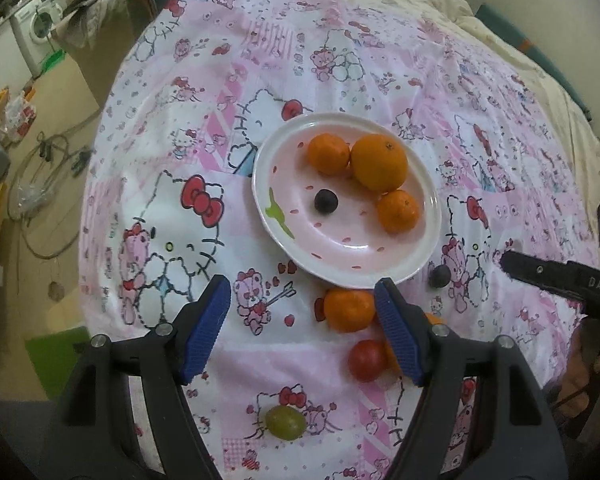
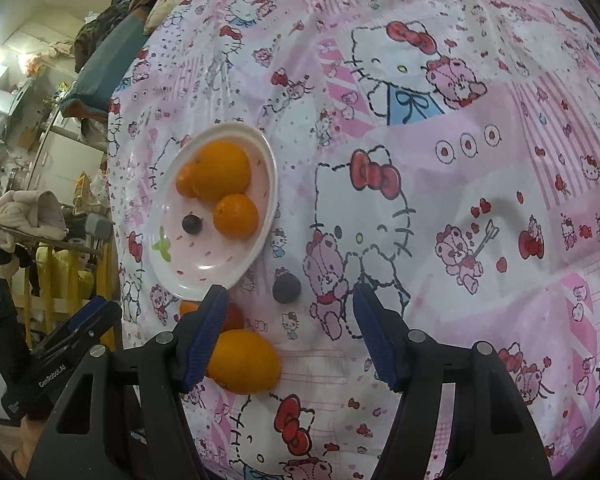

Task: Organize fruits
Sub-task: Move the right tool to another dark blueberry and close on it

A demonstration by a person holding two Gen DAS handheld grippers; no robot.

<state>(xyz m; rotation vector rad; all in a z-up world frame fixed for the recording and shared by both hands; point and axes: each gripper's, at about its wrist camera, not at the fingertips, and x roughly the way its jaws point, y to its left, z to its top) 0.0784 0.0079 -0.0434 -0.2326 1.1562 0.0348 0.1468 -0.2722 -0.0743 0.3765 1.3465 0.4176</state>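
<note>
The left gripper (image 1: pixel 302 322) is hovering open, its right finger half hiding an orange fruit (image 1: pixel 434 318) beside a tomato (image 1: pixel 367 361), while three oranges and a dark grape (image 1: pixel 326 201) are sitting on the plate (image 1: pixel 428 248) atop the patterned bedsheet (image 1: pixel 260 40), the right gripper (image 2: pixel 288 332) gaping empty.

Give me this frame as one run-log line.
plate: three oranges, one dark grape | loose on cloth: dark grape, green grape, tomato | left hand-held gripper: open, empty | right hand-held gripper: open, empty

A bed (image 1: pixel 260 60) with a pink cartoon-print sheet fills both views. A washing machine (image 1: pixel 36 28) stands upper left; hoses (image 1: pixel 40 168) lie on the tan floor (image 1: pixel 60 92).
</note>
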